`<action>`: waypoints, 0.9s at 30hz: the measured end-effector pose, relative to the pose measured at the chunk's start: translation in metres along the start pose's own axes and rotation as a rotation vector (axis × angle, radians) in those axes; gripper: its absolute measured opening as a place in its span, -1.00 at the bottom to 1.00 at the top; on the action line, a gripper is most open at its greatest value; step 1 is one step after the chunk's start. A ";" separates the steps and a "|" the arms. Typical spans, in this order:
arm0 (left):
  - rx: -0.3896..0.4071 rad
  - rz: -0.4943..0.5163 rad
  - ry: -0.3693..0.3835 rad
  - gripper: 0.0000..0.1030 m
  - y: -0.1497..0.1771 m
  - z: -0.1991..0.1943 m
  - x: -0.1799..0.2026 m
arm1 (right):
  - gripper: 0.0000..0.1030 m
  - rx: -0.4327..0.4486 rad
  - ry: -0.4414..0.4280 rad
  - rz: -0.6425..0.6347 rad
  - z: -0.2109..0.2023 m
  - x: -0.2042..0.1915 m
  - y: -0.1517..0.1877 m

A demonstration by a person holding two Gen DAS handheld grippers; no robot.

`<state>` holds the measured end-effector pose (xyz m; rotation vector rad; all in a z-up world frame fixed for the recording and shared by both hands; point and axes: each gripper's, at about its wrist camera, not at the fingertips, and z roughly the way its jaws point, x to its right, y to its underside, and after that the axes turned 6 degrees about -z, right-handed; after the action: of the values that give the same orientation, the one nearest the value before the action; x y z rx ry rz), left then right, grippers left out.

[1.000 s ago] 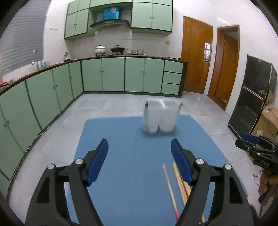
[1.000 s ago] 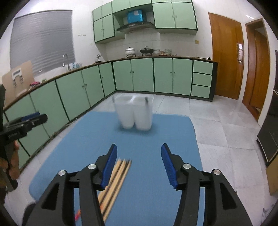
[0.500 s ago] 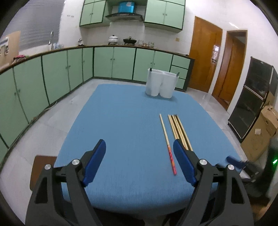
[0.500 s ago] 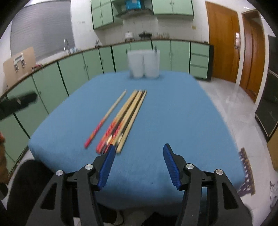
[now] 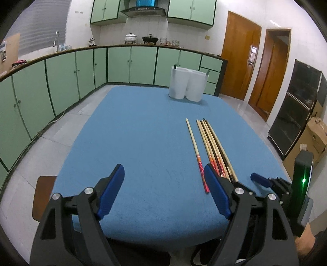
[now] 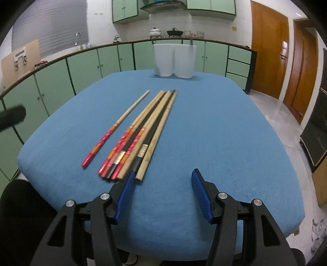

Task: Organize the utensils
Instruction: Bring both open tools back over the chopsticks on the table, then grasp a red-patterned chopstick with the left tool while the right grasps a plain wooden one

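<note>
A: Nearest the cameras, what do the two grippers show?

B: The left gripper (image 5: 163, 192) has its blue pads spread wide over bare cloth, its jaws having just been opening, with nothing between them. The right gripper (image 6: 163, 194) stands partly spread, also empty; its left pad sits just beside the near ends of the chopsticks without pinching them.

A: And the surface under them?

B: A table covered in a blue cloth (image 6: 214, 122), rounded at the corners. A brown stool (image 5: 44, 194) peeks out by its near left edge in the left wrist view.

A: Where are the utensils?

B: The chopsticks (image 6: 143, 133) lie flat on the cloth, pointing lengthwise toward the far side. A bundle of them lies pressed side by side, light wood with red and orange printed ends nearest the grippers, and at least one dark one among them. A single chopstick (image 6: 116, 129) lies apart, just left of the bundle.

A: Farther back?

B: A white two-compartment holder (image 6: 174, 60) stands upright at the table's far edge, well apart from the chopsticks.

A: And the room?

B: Pale floor tiles, then a curved run of green cabinets (image 5: 130, 65) under a dark counter carrying pots. Green wall cupboards and a range hood (image 5: 143, 8) hang above. Wooden doors (image 5: 239, 55) stand to the right, with a black cabinet (image 5: 296, 106) and a cardboard box (image 5: 310, 137) nearer.
</note>
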<state>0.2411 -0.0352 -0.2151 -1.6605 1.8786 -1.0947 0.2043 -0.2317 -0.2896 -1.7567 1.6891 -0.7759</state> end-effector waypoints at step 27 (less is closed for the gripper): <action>-0.102 0.131 -0.051 -0.04 0.039 0.084 0.054 | -0.86 0.018 0.051 0.074 0.005 0.049 0.000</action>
<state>0.2663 -0.1111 -0.2862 -1.5782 2.0092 -0.9097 0.2096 -0.2811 -0.2922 -1.6649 1.7650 -0.8068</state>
